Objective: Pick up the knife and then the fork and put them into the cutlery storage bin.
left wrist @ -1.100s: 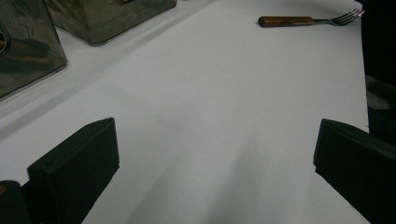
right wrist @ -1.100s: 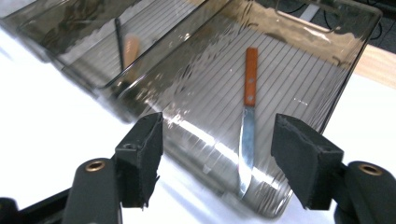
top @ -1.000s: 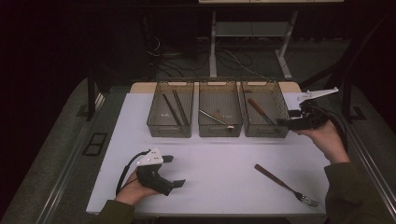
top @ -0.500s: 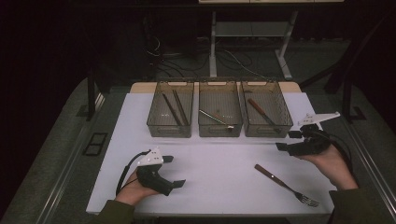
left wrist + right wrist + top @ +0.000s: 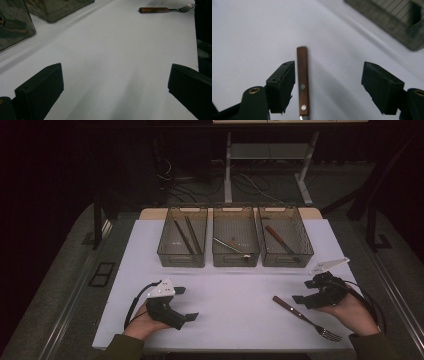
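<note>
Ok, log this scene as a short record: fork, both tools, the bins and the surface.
fork: lies flat on the white table top, wooden handle toward the bins, tines toward the person
right tool: over the fork's handle, jaws open with the handle between them, pads not pressing it
left tool: near the table's front left, jaws open, nothing between them
bins: three clear bins in a row at the far side, each with utensils inside
</note>
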